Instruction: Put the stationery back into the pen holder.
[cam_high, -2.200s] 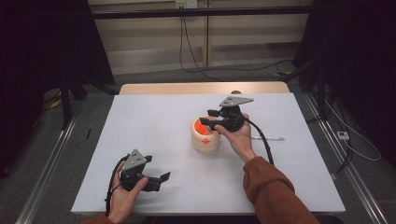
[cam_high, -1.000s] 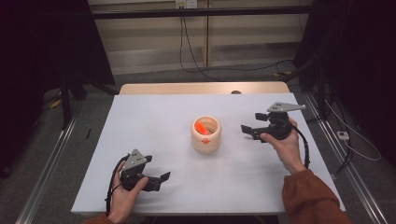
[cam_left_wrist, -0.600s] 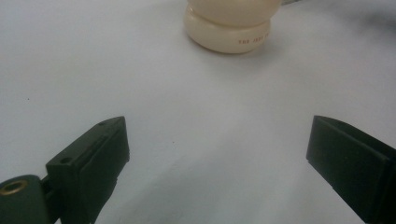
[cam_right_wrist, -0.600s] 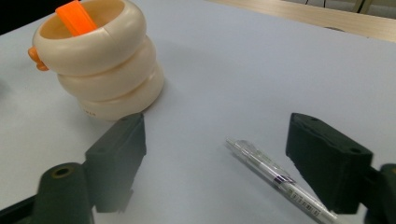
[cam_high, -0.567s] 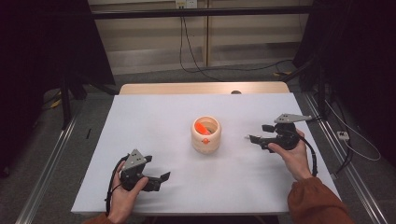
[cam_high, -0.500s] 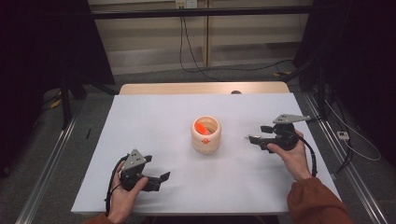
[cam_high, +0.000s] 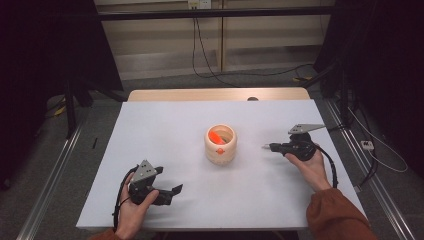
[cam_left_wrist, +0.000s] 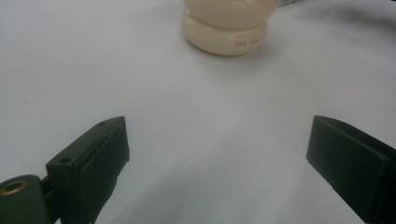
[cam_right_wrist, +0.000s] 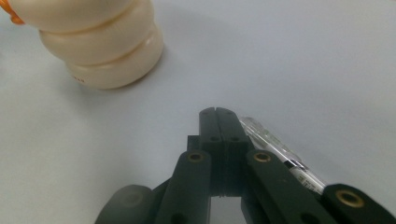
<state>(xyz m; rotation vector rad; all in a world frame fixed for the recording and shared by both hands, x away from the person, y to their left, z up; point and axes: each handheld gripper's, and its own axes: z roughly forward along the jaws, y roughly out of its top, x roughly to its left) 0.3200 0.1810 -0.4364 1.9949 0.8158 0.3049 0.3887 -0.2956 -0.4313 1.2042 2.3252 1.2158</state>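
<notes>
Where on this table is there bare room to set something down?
The white table is bare behind and left of the cream cup. Front centre, between the left tongs and right tongs, is bare too. Tightest by the clear pen.

- High view: the white table (cam_high: 165, 135) is evenly and brightly lit from above; the surroundings fall to near black at both sides.
- Shadows are soft and short; the cream holder (cam_high: 220, 145) casts a faint one at its base.
- Left gripper view: near jaws are soft, and the holder's lettering is slightly blurred.
- Right gripper view: the clear pen (cam_right_wrist: 275, 149) shows small glints; the holder (cam_right_wrist: 102, 42) has a mild sheen.
</notes>
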